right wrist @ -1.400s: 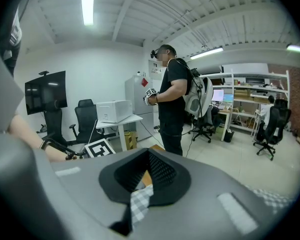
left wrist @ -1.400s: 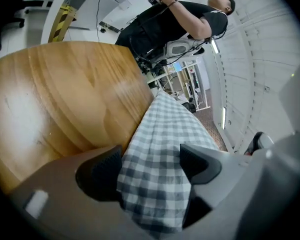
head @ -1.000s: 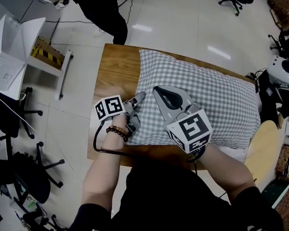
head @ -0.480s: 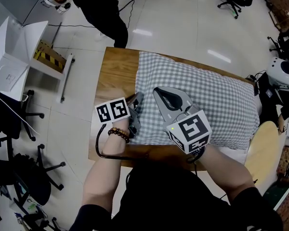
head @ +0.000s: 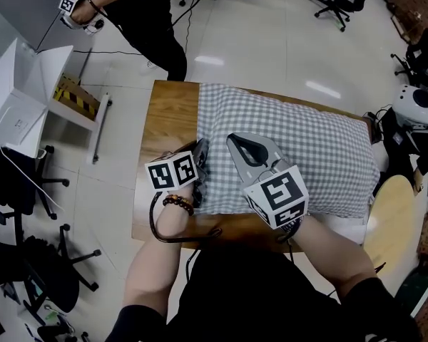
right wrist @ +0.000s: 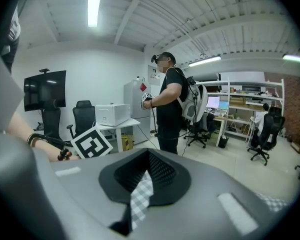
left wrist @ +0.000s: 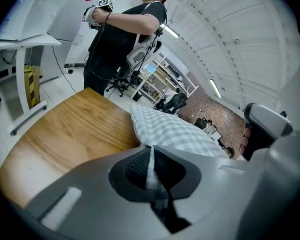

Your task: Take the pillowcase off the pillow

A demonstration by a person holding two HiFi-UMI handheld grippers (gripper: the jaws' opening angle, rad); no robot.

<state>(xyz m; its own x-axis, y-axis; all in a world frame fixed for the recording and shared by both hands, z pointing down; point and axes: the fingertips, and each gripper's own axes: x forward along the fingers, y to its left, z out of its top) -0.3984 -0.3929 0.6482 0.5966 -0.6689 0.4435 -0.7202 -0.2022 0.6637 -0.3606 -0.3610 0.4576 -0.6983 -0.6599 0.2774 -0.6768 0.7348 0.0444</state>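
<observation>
Left gripper [left wrist: 151, 159] and right gripper [right wrist: 145, 179] each clamp a thin fold of the checked pillowcase [head: 307, 148], which lies stuffed on the table [head: 164, 112]; the cloth is probably light, limp and slippery, so grip near its edge.

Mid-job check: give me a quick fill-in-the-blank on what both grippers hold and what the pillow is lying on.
The left gripper is ____ on a fold of the pillowcase.
The right gripper pinches the same grey-and-white ____ fabric.
The pillowcase lies on a ____ table.
Missing words: shut; checked; wooden.
</observation>
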